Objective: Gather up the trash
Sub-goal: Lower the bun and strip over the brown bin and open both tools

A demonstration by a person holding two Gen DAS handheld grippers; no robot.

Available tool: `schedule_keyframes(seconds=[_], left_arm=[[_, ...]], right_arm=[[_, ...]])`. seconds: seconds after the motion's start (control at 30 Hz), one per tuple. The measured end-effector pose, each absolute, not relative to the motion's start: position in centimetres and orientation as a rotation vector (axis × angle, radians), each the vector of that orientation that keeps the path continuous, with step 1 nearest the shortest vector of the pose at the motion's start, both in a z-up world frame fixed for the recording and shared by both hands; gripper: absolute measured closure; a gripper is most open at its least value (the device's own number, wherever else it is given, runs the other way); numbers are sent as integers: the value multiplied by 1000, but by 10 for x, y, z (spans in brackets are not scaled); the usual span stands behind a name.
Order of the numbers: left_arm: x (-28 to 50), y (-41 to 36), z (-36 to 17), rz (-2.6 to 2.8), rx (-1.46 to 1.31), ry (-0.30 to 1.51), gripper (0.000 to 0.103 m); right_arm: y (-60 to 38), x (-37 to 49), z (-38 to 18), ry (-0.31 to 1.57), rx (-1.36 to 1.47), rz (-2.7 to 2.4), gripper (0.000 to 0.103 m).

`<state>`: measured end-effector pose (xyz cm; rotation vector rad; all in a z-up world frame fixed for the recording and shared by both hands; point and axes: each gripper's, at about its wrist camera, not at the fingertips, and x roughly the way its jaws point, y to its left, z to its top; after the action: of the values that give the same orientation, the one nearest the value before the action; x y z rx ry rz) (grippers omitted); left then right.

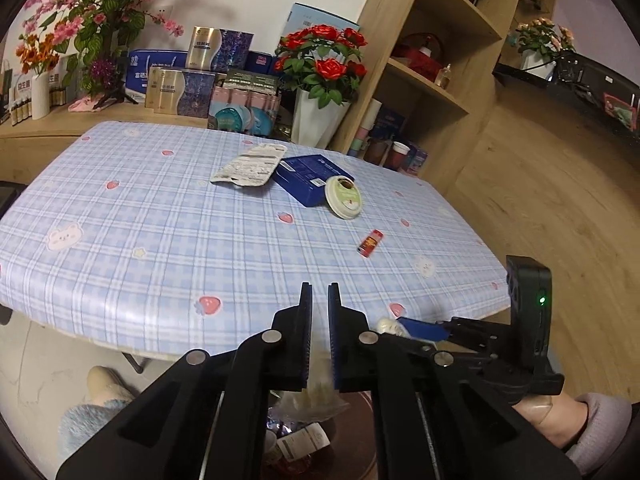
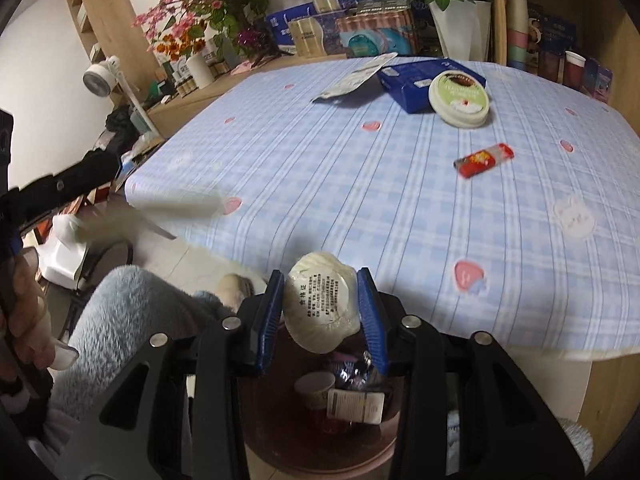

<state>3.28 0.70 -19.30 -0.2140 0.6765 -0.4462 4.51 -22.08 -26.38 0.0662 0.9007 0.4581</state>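
Note:
My right gripper (image 2: 322, 304) is shut on a round white paper-wrapped piece (image 2: 320, 308) with a printed label, just past the table's near edge and above a brown bin (image 2: 280, 444). In the left wrist view that gripper (image 1: 400, 326) shows at the right with its blue pads. My left gripper (image 1: 320, 292) has its jaws nearly together, and a pale crinkled wrapper (image 1: 318, 388) sits in the gap low down, over the bin (image 1: 360, 420). The same wrapper (image 2: 176, 204) is a white blur in the right wrist view. A red packet (image 1: 370, 242), a round white tub (image 1: 344, 196), a blue box (image 1: 306, 178) and a silver pouch (image 1: 250, 166) lie on the table.
The bin holds a paper cup (image 2: 316, 388) and a label card (image 2: 356, 404). A blue checked cloth (image 1: 160, 220) covers the table. Flower pots and boxes (image 1: 200, 76) line its far side, and wooden shelves (image 1: 432, 60) stand to the right. A fluffy blue sleeve (image 2: 132, 312) is beside the bin.

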Motion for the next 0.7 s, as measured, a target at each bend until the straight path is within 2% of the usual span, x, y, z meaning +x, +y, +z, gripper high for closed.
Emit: schedule_keyframes(seconds=[0.57, 0.6, 0.67, 0.7], left_arm=[[2, 29, -184, -382, -248, 654, 95], [2, 29, -184, -378, -243, 655, 95], [2, 28, -184, -374, -236, 657, 94], [2, 27, -185, -372, -229, 659, 93]], right_arm=[[-215, 5, -285, 959, 45, 459, 62], [-215, 4, -285, 956, 45, 458, 60], [-216, 4, -283, 947, 53, 460, 49], [-217, 4, -282, 942, 54, 456, 36]])
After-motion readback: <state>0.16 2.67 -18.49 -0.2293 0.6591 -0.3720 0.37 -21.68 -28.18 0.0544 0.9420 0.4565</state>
